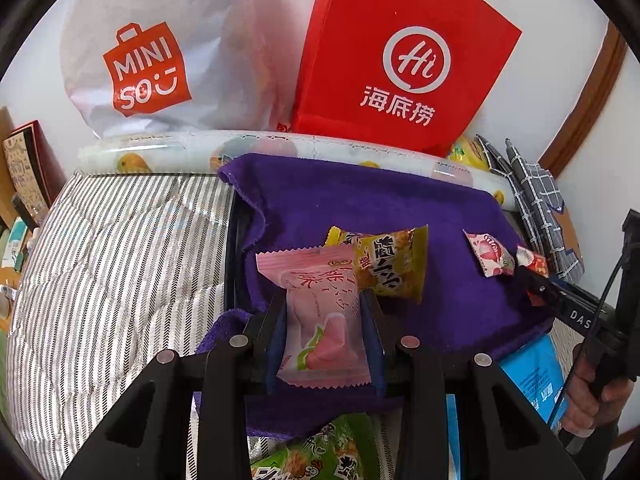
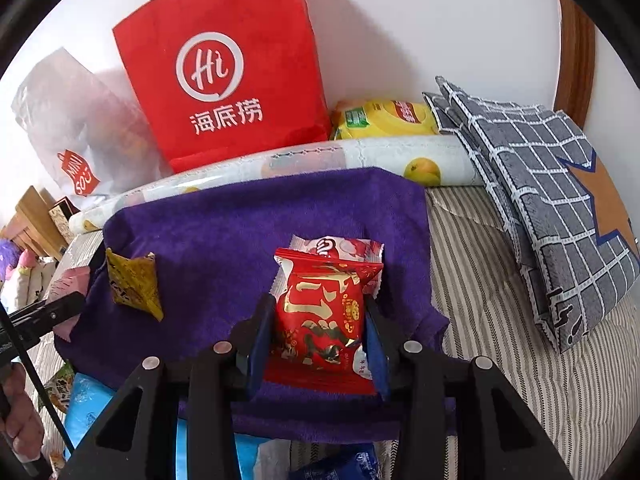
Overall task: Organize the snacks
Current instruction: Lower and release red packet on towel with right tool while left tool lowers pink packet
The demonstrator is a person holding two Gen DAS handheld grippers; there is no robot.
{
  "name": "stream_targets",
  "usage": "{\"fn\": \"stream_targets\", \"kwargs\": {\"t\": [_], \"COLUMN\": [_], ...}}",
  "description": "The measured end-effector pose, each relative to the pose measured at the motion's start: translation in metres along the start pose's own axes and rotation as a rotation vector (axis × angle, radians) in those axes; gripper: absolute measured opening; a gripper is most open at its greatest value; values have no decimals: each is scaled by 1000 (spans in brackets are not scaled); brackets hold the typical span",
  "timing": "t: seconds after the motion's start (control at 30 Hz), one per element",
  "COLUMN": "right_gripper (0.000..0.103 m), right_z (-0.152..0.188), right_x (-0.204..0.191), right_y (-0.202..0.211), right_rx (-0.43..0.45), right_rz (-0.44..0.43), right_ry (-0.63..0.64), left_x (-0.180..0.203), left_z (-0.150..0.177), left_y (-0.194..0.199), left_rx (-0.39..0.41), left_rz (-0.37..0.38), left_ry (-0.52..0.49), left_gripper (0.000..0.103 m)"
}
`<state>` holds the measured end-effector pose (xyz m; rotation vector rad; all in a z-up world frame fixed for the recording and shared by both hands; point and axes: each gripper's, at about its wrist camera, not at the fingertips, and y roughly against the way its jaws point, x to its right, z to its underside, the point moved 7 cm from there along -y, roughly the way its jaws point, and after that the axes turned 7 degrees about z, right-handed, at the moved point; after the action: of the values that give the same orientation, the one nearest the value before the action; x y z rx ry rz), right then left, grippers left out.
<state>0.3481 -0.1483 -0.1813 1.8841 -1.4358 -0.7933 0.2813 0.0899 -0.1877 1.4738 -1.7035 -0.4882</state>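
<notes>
My left gripper [image 1: 325, 300] is shut on a pink snack packet [image 1: 318, 316] above the purple cloth [image 1: 360, 200]. A yellow snack packet [image 1: 390, 266] lies on the cloth just beyond it, and a white-and-red packet [image 1: 490, 254] lies further right. My right gripper [image 2: 320, 308] is shut on a red snack packet [image 2: 320, 320] over the same purple cloth [image 2: 240, 232]. A white-and-red packet [image 2: 340, 248] lies just beyond it. The yellow packet [image 2: 134, 284] shows at the left there. The right gripper [image 1: 536, 280] also shows at the right edge of the left wrist view.
A red paper bag [image 1: 400, 60] and a white Miniso bag [image 1: 152, 68] stand against the wall behind a rolled mat [image 1: 280, 148]. A checked cushion [image 2: 540, 200] leans at the right. Green [image 1: 320, 456] and blue [image 1: 536, 376] packets lie near the front on the striped bedding [image 1: 120, 260].
</notes>
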Motion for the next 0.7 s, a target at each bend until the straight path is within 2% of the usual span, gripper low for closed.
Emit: {"fn": "stream_targets", "kwargs": {"t": [0.3, 0.5, 0.7], "right_gripper": [43, 62, 62], "right_z": [0, -5, -11], "right_x": [1, -2, 0], "right_y": [-1, 11, 25], "right_rx": [-7, 29, 100], "right_rz": [-8, -20, 20], "right_ry": [-7, 0, 12], "left_x": [1, 1, 2], "left_z": [-4, -4, -6], "left_y": [4, 6, 8], "left_rx": [29, 34, 38], "left_rz": [19, 12, 5], "left_ry": [1, -4, -9], "left_gripper": [35, 35, 40]}}
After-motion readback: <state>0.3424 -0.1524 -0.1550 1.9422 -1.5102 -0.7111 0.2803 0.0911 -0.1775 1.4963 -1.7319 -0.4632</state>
